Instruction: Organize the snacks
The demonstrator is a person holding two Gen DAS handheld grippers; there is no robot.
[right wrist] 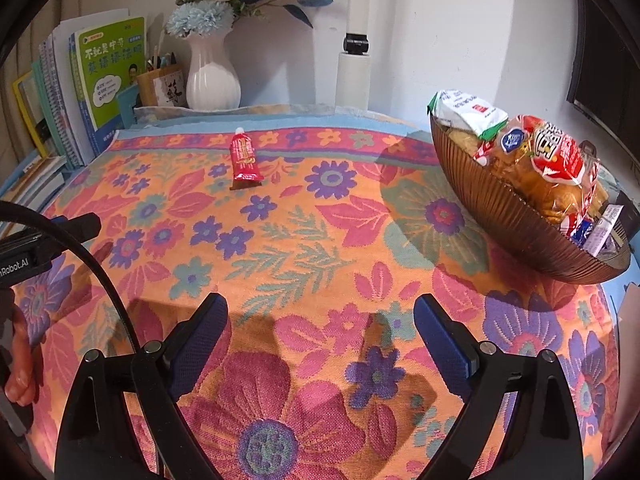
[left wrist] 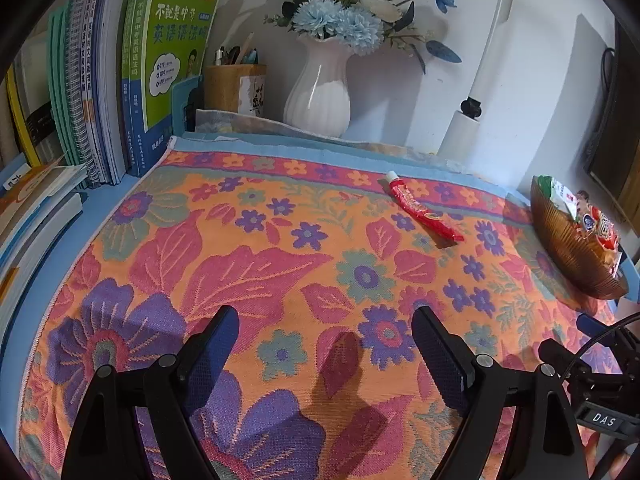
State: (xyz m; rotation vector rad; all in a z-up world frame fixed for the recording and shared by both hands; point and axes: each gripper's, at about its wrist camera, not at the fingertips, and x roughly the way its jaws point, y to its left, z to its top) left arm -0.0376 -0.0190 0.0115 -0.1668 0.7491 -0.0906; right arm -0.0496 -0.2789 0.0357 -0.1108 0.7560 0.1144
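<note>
**Left wrist view: both grippers wide apart over the floral cloth, one red snack left out**

From the left wrist camera, the left gripper point(left wrist: 325, 314) hovers low above the flowered cloth point(left wrist: 248, 248), its blue-padded jaws spread wide with nothing between them. A red snack tube point(left wrist: 422, 210) lies alone on the cloth toward the far edge, white cap pointing away, well apart from both tools. Off to the right sits the brown ribbed bowl point(left wrist: 568, 248), near the cloth's edge and already piled with packets.

The right wrist camera shows the right gripper point(right wrist: 320, 302) in much the same pose: jaws splayed open, empty, above the cloth. From here the bowl's contents are clearer: a white-and-green packet point(right wrist: 466, 114) at the back, and a large red-and-clear bag of bread point(right wrist: 548, 168) heaped across the middle.

Against the back wall stand a white vase point(left wrist: 320, 92) of blue and white flowers, a wooden pen holder point(left wrist: 232, 86), and a row of upright books point(left wrist: 120, 80) on the left.
</note>
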